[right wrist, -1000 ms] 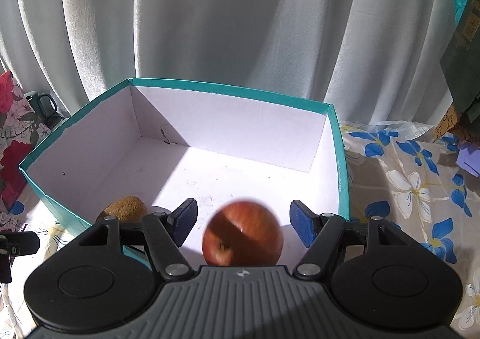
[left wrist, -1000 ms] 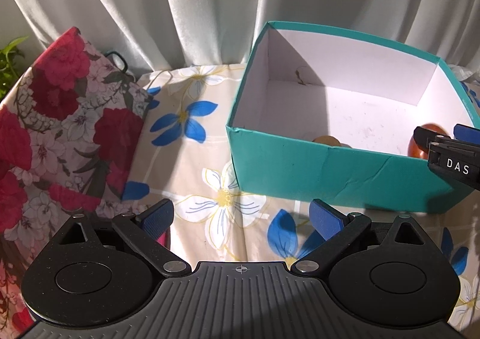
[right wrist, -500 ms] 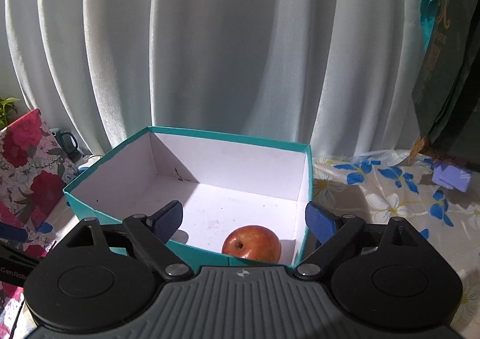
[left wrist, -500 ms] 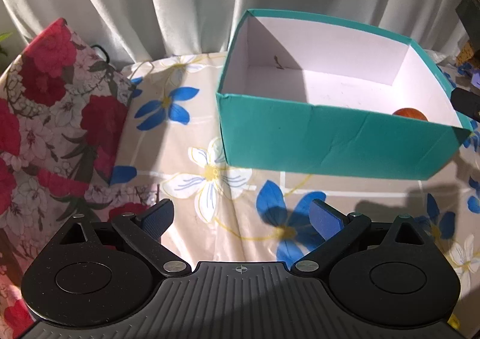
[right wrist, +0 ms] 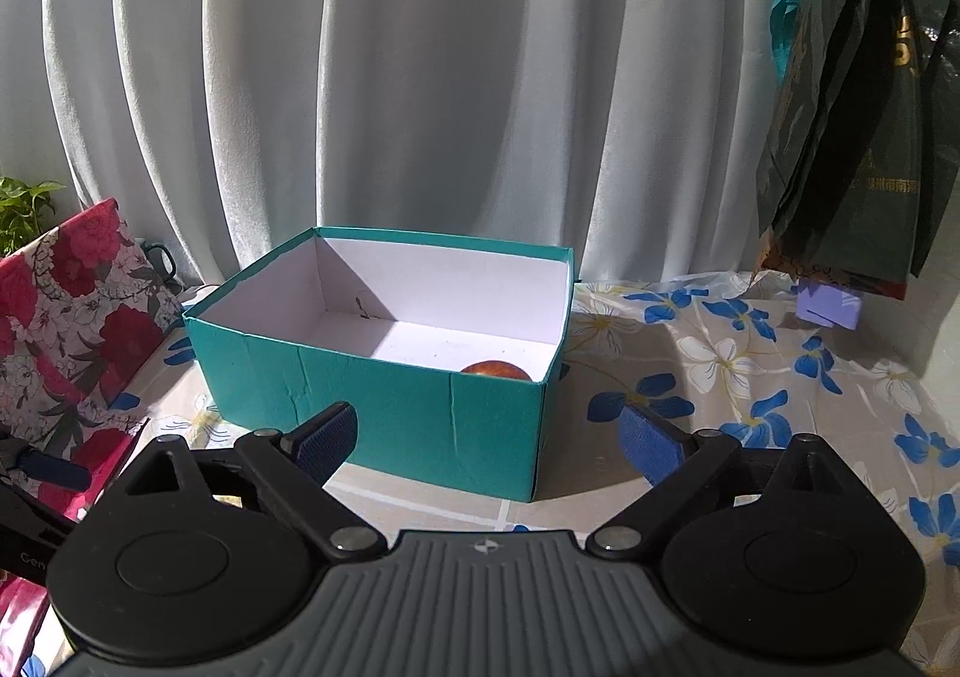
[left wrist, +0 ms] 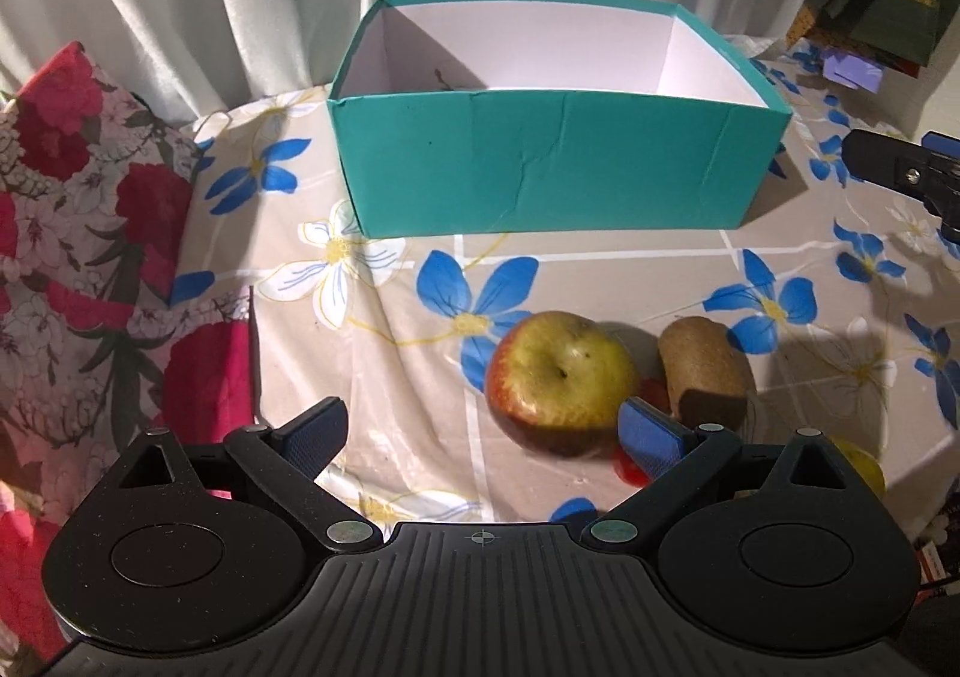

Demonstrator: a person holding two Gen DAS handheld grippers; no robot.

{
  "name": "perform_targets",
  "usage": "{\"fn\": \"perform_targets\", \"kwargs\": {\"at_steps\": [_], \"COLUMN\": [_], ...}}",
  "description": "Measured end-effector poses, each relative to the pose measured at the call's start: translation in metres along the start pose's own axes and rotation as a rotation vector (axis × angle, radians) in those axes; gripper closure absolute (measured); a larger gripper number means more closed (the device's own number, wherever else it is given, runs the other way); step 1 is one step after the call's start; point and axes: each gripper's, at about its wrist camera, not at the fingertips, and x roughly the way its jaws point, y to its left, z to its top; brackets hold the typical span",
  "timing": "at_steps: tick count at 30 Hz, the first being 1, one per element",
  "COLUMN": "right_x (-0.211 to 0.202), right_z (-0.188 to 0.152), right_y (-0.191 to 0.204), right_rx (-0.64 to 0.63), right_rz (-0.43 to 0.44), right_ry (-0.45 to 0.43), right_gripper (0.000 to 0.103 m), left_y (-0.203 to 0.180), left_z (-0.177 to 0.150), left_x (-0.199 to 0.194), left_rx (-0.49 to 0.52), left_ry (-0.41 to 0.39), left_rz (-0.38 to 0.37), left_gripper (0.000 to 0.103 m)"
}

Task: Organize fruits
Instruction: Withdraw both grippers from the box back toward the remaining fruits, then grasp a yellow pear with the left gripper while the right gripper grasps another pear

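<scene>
A teal box [left wrist: 552,161] with a white inside stands on the flowered tablecloth; it also shows in the right wrist view [right wrist: 384,407]. A red apple [right wrist: 497,369] lies inside it near the front right corner. In the left wrist view a yellow-red apple [left wrist: 561,380] and a brown kiwi [left wrist: 705,371] lie on the cloth in front of the box. My left gripper [left wrist: 483,431] is open and empty, just short of the apple. My right gripper [right wrist: 489,434] is open and empty, back from the box; it shows at the right edge of the left wrist view [left wrist: 900,170].
A red flowered box [left wrist: 72,257] stands at the left. A dark bag [right wrist: 852,149] hangs at the back right over a small purple box [right wrist: 828,308]. A yellow fruit [left wrist: 867,464] peeks out behind my left gripper's right side. White curtains close the back.
Both grippers have pulled back from the box. The right gripper let the red apple go into the box. The left view has swung right and down onto the apple and kiwi.
</scene>
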Motion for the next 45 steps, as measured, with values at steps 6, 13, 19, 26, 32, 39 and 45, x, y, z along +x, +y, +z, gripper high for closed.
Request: {"fn": "perform_targets", "kwargs": {"at_steps": [6, 13, 19, 26, 32, 39, 45], "right_x": [-0.017, -0.025, -0.025, -0.028, -0.027, -0.023, -0.024], "right_z": [-0.012, -0.030, -0.043, -0.049, -0.052, -0.057, -0.061], "right_y": [-0.001, 0.001, 0.005, 0.007, 0.005, 0.005, 0.007], "right_rx": [0.013, 0.010, 0.001, -0.014, -0.012, -0.004, -0.005], "right_rz": [0.024, 0.055, 0.067, 0.062, 0.053, 0.055, 0.057], "right_ry": [0.008, 0.055, 0.098, 0.122, 0.139, 0.167, 0.191], "right_gripper": [0.008, 0.008, 0.008, 0.008, 0.008, 0.008, 0.008], "left_y": [-0.013, -0.021, -0.025, -0.029, -0.028, -0.023, -0.022], "left_z": [-0.031, -0.061, -0.074, -0.075, -0.070, -0.067, -0.066], "left_x": [-0.019, -0.024, -0.015, -0.006, 0.009, 0.022, 0.023], "left_rx": [0.021, -0.017, -0.029, -0.039, -0.050, -0.055, -0.045], "left_ry": [-0.016, 0.022, 0.067, 0.064, 0.092, 0.121, 0.109], "left_rz": [0.035, 0.004, 0.004, -0.003, 0.014, 0.025, 0.015], "left_gripper": [0.003, 0.004, 0.015, 0.018, 0.026, 0.032, 0.033]}}
